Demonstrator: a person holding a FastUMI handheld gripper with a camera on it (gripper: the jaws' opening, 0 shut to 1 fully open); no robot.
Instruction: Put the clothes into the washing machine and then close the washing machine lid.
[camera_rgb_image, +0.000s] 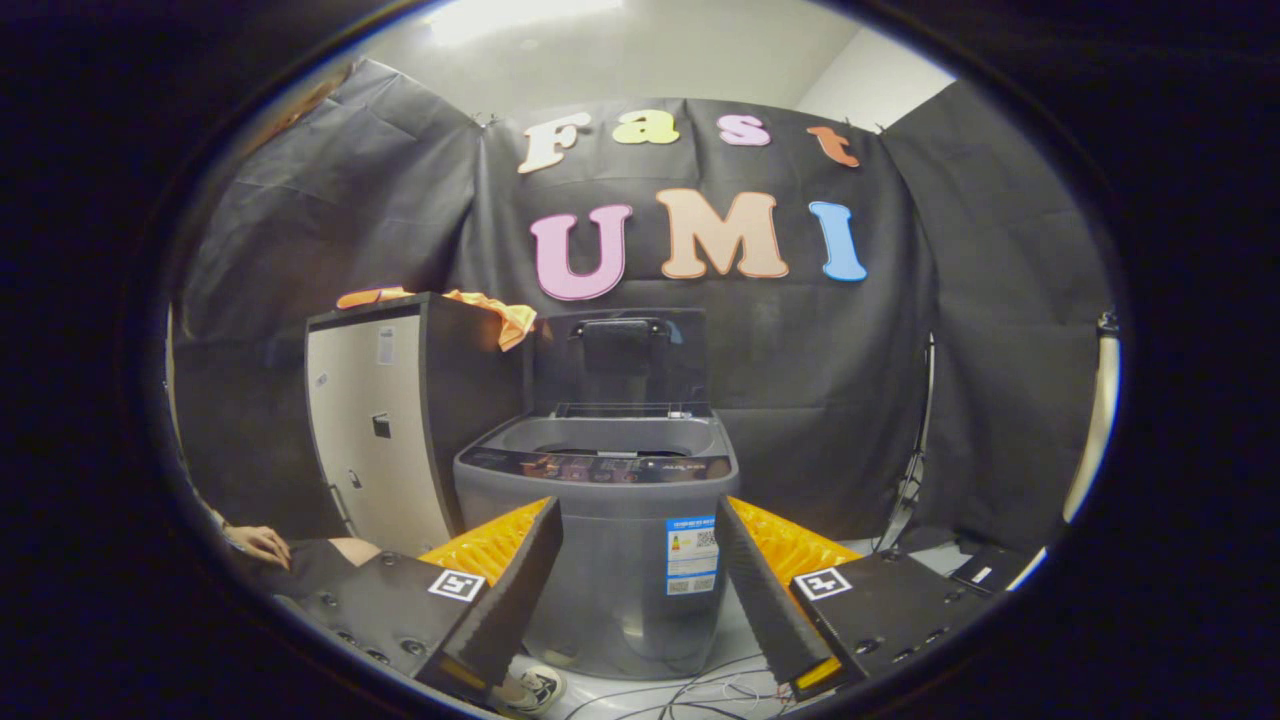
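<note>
A grey top-loading washing machine (620, 520) stands straight ahead of my fingers, some way beyond them. Its dark lid (620, 360) is raised upright behind the round tub opening (612, 438). An orange garment (495, 312) lies on top of a dark cabinet (400, 420) just left of the machine, with one corner hanging over the cabinet's edge. My gripper (638, 520) is open with nothing between its fingers, and the machine's front shows in the gap.
The cabinet has a pale door facing me. A person's hand (260, 543) rests low beside the left finger. A shoe (535, 688) and loose cables (700, 690) lie on the pale floor under the machine's front. A light stand (915, 470) stands to the machine's right.
</note>
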